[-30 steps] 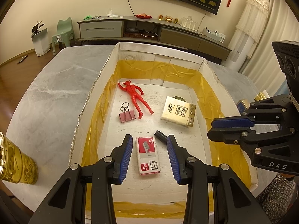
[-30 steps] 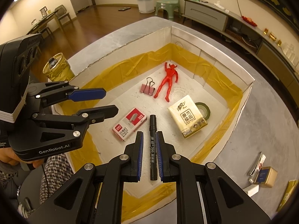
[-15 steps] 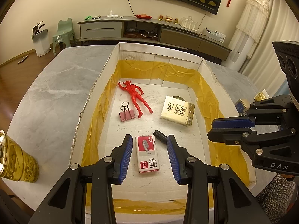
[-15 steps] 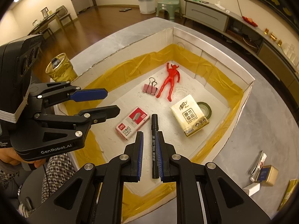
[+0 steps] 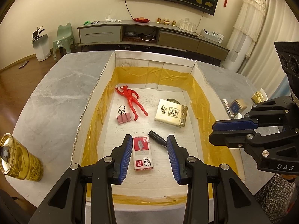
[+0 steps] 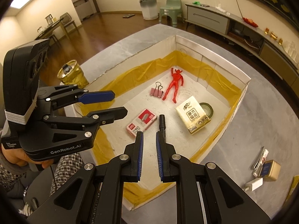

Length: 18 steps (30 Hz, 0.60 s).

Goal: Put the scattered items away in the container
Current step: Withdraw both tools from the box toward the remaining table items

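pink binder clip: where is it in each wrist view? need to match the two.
Left wrist: binder clip lies left of centre on the container floor, left of the red figure's legs.
Right wrist: binder clip sits above centre, again just left of the figure.
Shared landmark: the red figure, right beside the clip in both.

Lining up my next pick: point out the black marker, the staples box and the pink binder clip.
black marker [image 6: 161, 122]: right wrist view, on its barrel.
staples box [image 5: 142, 153]: left wrist view, middle of its top face.
pink binder clip [image 5: 123, 117]: left wrist view, on its pink body.
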Motion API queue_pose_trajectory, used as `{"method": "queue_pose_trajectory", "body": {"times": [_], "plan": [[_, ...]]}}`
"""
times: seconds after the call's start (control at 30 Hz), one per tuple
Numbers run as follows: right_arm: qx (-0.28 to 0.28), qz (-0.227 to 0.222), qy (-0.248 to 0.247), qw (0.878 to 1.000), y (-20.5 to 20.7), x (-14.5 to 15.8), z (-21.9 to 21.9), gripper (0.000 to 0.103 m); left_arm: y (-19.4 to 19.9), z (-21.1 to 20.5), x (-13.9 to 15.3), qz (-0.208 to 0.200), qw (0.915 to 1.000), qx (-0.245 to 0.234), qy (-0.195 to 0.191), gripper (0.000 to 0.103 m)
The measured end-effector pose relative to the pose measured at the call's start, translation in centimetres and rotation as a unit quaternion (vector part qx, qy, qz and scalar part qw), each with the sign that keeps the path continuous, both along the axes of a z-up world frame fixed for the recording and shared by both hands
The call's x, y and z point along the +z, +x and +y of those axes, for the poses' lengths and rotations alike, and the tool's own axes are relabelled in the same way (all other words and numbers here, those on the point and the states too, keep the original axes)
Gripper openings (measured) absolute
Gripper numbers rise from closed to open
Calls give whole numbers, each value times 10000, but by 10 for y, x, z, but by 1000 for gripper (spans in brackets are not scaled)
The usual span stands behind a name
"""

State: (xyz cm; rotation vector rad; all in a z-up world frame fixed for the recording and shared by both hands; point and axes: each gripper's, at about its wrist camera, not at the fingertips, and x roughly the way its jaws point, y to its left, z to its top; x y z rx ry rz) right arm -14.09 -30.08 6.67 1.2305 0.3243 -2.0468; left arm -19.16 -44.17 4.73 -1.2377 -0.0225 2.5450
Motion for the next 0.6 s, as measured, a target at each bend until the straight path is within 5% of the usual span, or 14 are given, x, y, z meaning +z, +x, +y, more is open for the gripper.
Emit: {"method": "queue_pose_trajectory", "body": {"times": [0.6], "plan": [[-97, 113, -523, 9985, 21, 29, 37, 15, 27, 19, 25, 157, 9998, -87, -104, 40]]}}
